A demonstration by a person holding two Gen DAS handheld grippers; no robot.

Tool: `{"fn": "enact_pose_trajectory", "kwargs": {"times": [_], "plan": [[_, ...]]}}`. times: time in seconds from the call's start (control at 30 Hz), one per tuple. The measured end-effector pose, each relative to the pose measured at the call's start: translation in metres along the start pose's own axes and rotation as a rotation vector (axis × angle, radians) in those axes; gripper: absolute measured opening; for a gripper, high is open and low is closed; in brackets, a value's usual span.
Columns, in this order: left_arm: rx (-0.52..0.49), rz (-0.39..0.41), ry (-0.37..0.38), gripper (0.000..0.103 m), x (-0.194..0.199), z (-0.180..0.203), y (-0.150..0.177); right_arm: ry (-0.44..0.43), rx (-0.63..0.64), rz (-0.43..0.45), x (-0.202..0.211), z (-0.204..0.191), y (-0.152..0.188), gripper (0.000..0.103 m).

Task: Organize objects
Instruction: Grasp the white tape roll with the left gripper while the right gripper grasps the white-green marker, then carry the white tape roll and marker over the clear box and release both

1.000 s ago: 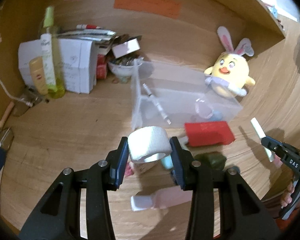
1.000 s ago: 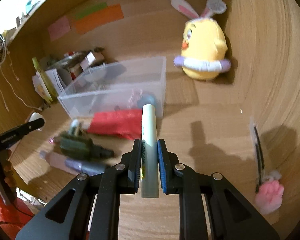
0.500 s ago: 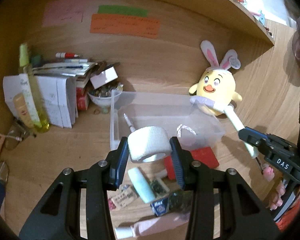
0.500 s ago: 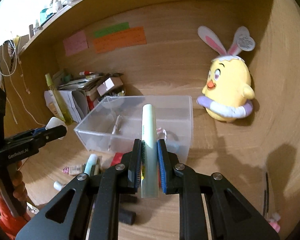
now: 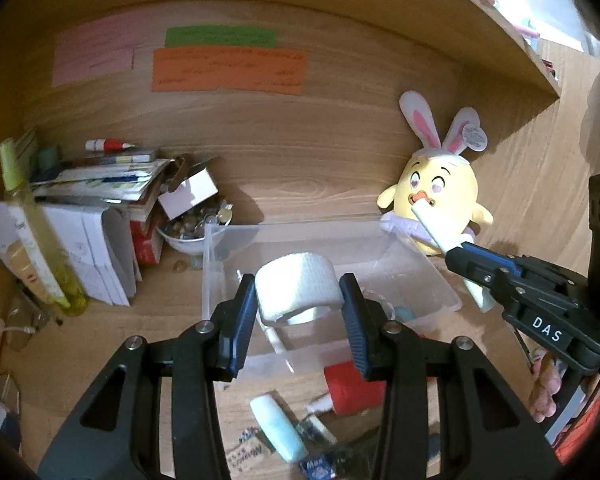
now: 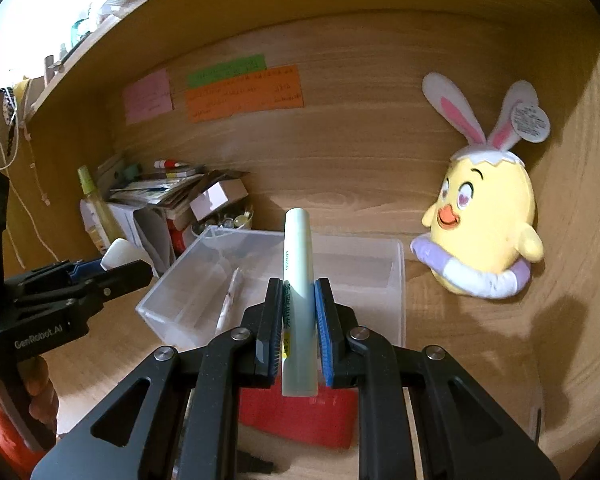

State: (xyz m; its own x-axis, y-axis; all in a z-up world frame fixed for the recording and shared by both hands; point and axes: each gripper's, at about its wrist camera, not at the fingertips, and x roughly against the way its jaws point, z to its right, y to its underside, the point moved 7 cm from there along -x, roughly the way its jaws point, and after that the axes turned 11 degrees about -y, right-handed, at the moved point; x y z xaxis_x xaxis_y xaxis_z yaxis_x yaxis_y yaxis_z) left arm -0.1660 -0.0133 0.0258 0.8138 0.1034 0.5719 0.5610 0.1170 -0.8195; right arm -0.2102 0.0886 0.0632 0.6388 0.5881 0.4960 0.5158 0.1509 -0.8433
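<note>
Item one: we are holding a white tape roll [image 5: 298, 288] at the centre of the left wrist frame, in front of the clear plastic bin [image 5: 440, 280]; whether it is above the bin's open top we cannot tell. Bare wood is lying to the left of the bin, before the stacked papers [image 5: 96, 200] and yellow spray bottle [image 5: 36, 232] at the left edge.

Item two: we are gripping a pale green tube [image 6: 298, 280] upright at the centre of the right wrist frame, near the bin's front rim; open desk is lying to the right, below the yellow plush chick [image 6: 488, 224].

Grippers: our left gripper [image 5: 300, 312] is clamping the roll at both sides, jaws wide apart; our right gripper [image 6: 298, 320] is pinching the tube, jaws nearly together.

Obscured: a pen [image 6: 228, 300] is lying inside the bin, blurred through the wall. A red object [image 6: 300, 416] is showing partly behind the right gripper's fingers. Small items at the lower edge of the left wrist frame are too blurred to name.
</note>
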Motion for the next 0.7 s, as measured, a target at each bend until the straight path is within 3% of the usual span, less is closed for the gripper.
{"fn": "enact_pose_trajectory", "kwargs": {"times": [0.4,0.7], "plan": [[-0.028,-0.096,0.026,0.041,-0.047,0.015,-0.003,0.024,-0.009,-0.055,-0.04,0.02,-0.011,0.014],[-0.081,-0.187,-0.006,0.041,-0.088,0.021,0.017,0.046,-0.025,-0.144,-0.081,0.038,0.003,0.014]]}}
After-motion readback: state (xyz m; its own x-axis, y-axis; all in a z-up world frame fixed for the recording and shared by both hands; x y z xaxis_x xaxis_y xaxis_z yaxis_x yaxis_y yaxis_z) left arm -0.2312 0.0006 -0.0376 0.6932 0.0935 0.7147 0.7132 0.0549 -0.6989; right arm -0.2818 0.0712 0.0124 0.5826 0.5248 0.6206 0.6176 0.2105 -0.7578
